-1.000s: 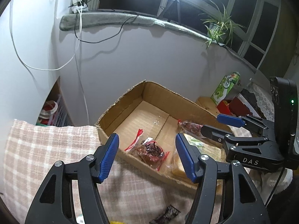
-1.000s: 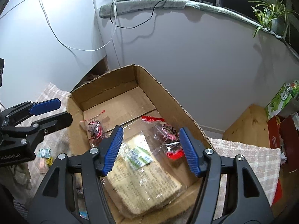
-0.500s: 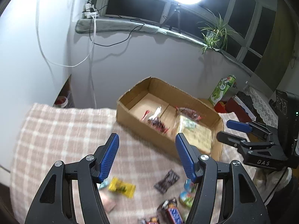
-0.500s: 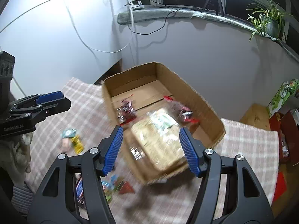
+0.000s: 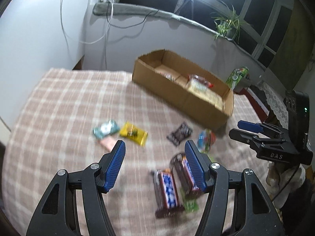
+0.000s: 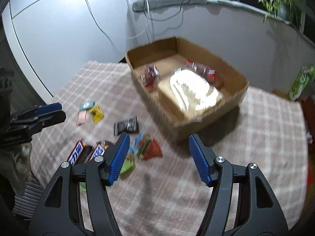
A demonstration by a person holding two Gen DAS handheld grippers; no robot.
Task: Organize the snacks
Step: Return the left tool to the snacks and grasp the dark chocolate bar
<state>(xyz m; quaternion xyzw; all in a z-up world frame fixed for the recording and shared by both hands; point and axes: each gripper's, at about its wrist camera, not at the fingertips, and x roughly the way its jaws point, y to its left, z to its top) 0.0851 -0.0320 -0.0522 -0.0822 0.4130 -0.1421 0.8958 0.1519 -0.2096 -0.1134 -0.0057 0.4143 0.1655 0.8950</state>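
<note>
Cardboard box (image 6: 226, 116): open-topped, on the far part of the checked cloth (image 5: 59, 102); the evident collecting place for the snacks.
Box contents: a large clear-wrapped flat pack (image 6: 195, 90) fills the near end; two small red-and-dark packets (image 6: 150, 75) lie beside it, one toward the far wall.
Loose snacks, near group: two dark chocolate bars (image 5: 167, 188) side by side on the cloth; a green packet (image 5: 190, 204) partly under them.
Loose snacks, middle group: a black sachet (image 5: 179, 133) and a blue-red-green bag (image 5: 205, 140) just short of the box.
Loose snacks, left group: a yellow packet (image 5: 133, 133), a teal packet (image 5: 106, 130) and a pink one (image 5: 108, 143), touching or overlapping; blur makes the overlap uncertain.
Left gripper (image 5: 154, 167): jaws apart, nothing between them, hanging above the chocolate bars, probably lined up for one.
Right gripper (image 6: 159, 158): jaws apart, empty, over bare cloth between the box and the loose pile.
Task standing: mostly unsorted; three packs boxed, eight or so outside.
</note>
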